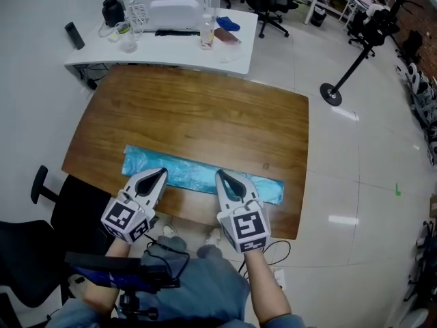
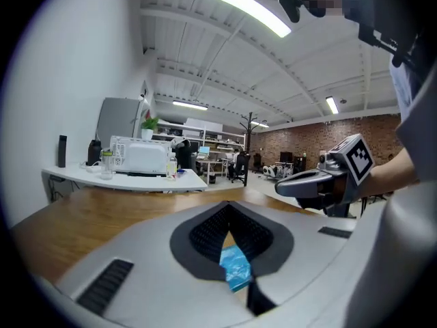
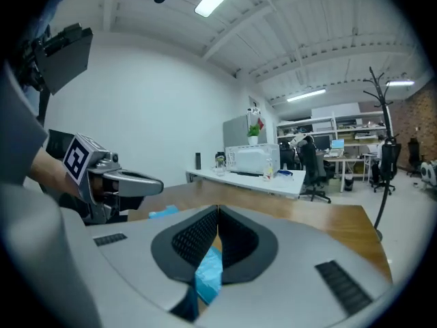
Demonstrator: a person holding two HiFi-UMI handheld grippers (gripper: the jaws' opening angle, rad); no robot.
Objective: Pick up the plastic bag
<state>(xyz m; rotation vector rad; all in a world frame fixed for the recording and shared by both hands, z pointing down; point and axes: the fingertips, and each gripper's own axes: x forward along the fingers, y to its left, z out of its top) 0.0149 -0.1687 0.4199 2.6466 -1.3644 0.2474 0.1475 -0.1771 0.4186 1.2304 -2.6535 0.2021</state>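
Wooden table (image 1: 205, 108): the plastic bag (image 1: 191, 173) stretches along its near edge, and the far side looks to rest on the wood. Your left gripper (image 1: 162, 174) & right gripper (image 1: 220, 176) are each clamped tight on a pinch of the blue film, either side of the bag's middle. Raise both at the same rate and keep them level w/ the film just taut. No jerks, as thin plastic may slip or tear. The bag looks flat, prob. empty. The bottle (image 1: 207, 31) on the white desk (image 1: 235, 60) is too small to read its contents.
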